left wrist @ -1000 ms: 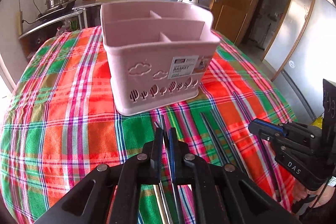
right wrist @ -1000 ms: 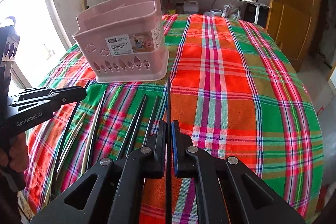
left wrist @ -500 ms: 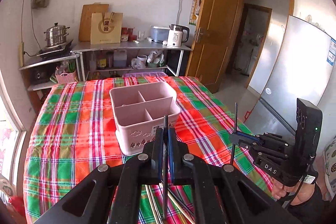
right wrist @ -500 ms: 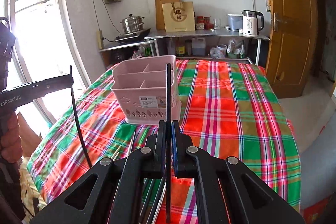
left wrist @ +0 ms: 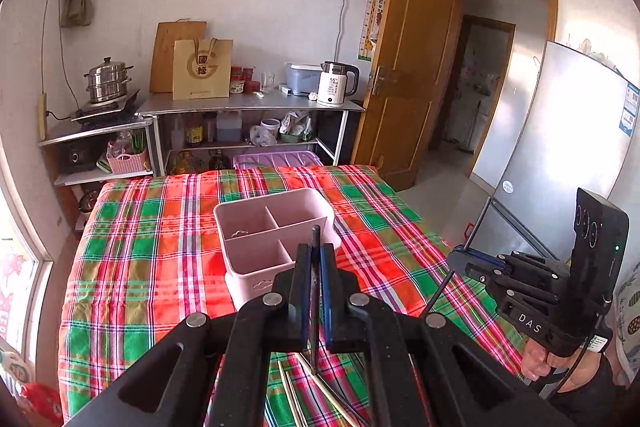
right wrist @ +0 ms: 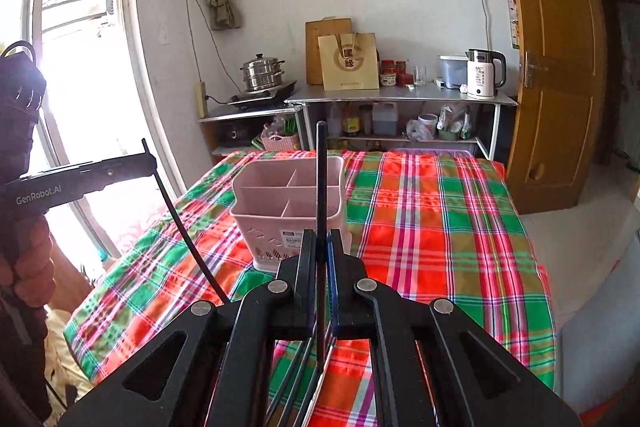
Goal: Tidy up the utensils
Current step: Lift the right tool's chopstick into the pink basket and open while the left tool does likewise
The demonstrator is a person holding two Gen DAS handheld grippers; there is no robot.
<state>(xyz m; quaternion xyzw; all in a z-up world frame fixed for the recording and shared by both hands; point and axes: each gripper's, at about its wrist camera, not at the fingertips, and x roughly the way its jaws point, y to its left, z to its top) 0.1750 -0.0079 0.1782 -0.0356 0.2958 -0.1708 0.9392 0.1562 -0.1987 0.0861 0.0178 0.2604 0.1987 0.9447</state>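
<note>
A dark chopstick (left wrist: 315, 291) is being clamped in the left gripper (left wrist: 315, 267), its jaws pressed tight on the thin shaft; a second chopstick (right wrist: 321, 211) is being pinched the same way in the right gripper (right wrist: 320, 255). Each stick is being held near its middle and nearly upright, most likely so that it can be lowered end-first into a narrow slot. Both are being carried above the table (left wrist: 132, 267), short of the pink basket (left wrist: 276, 235), which is standing on the plaid cloth with its four compartments open to the top. In the right wrist view the left stick is seen slanting down from the other tool's tip. More utensils (left wrist: 304, 387) are lying flat on the cloth under the grippers, near its front edge, probably waiting their turn.

"DAS" is being shown on the right tool's body, and "GenRobot.AI" on the left one's. "BASKET" is partly readable on the basket's label (right wrist: 294, 241); its smaller print cannot be made out. "55" is printed on the white kettle (right wrist: 482, 73), and two Chinese characters are printed inside a gold ring on the paper bag (right wrist: 348, 61).
</note>
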